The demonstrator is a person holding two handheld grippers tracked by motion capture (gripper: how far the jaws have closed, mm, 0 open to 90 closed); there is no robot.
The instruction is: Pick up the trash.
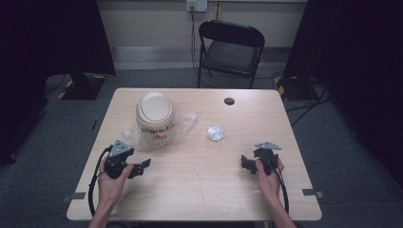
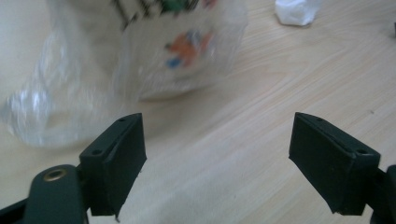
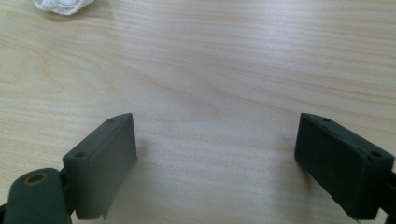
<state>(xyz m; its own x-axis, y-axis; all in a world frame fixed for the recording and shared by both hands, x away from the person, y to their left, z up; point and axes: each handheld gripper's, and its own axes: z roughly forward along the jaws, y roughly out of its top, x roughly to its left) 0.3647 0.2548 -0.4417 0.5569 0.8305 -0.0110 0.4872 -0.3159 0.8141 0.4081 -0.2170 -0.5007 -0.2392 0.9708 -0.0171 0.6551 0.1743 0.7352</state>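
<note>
A cream bin (image 1: 155,118) with a swing lid stands on the left half of the wooden table (image 1: 199,190), wrapped in a clear plastic bag (image 1: 187,118). A crumpled white paper ball (image 1: 215,133) lies to the right of it. My left gripper (image 1: 145,166) hovers in front of the bin, open, with nothing between its jaws. Its own view shows the gripper (image 2: 217,154) with the bin's printed wall (image 2: 182,46), the bag (image 2: 51,102) and the paper ball (image 2: 296,10) ahead of it. My right gripper (image 1: 244,164) is near the right front, open over bare wood (image 3: 217,154), the paper ball (image 3: 63,5) far ahead.
A black folding chair (image 1: 231,47) stands behind the table's far edge. A dark round cable hole (image 1: 229,101) sits near the back of the tabletop. Bare wood lies between the two grippers.
</note>
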